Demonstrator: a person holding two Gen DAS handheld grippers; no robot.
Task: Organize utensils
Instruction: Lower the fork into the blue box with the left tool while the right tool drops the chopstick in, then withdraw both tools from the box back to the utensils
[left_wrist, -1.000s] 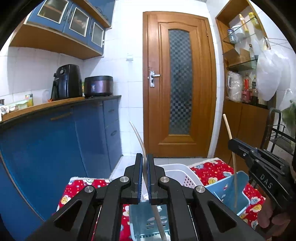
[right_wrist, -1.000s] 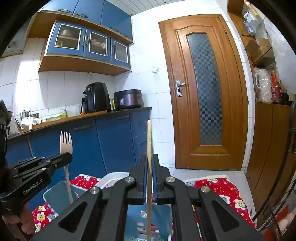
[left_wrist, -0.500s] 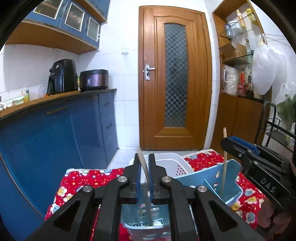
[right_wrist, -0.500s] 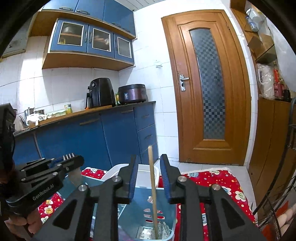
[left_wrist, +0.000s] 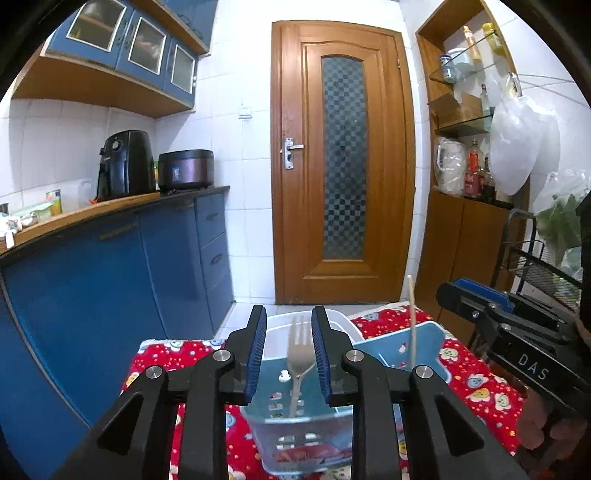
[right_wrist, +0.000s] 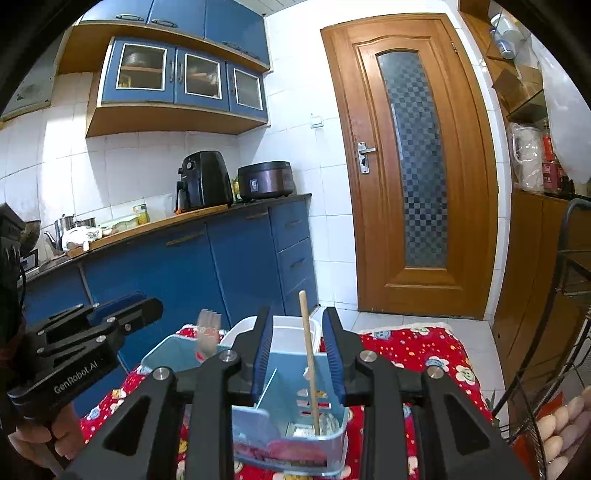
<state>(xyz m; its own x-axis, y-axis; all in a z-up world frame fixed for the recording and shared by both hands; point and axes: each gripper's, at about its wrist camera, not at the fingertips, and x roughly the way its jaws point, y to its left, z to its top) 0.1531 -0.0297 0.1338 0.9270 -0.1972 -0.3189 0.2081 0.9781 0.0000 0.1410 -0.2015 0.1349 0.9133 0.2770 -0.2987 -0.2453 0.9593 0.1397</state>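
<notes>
A light-blue utensil caddy (left_wrist: 306, 432) stands on the red patterned cloth (left_wrist: 480, 384). A wooden fork (left_wrist: 300, 347) stands upright in its left compartment, between the jaws of my open left gripper (left_wrist: 289, 350) and free of them. A wooden chopstick (right_wrist: 309, 354) stands in the right compartment of the caddy (right_wrist: 295, 439), between the jaws of my open right gripper (right_wrist: 298, 354) without touching. The chopstick (left_wrist: 411, 325) and right gripper (left_wrist: 509, 339) show in the left wrist view; the fork (right_wrist: 207, 332) and left gripper (right_wrist: 92, 332) show in the right wrist view.
A white plastic basket (left_wrist: 275, 336) sits behind the caddy. Blue cabinets (left_wrist: 110, 280) line the left, with an air fryer (left_wrist: 123, 164) and a cooker (left_wrist: 186, 170) on the counter. A wooden door (left_wrist: 343, 162) is ahead. A black wire rack (right_wrist: 565, 332) stands at the right.
Both grippers have opened. The fork and the chopstick have been lowered into the caddy and let go, and now stand in it on their own.
</notes>
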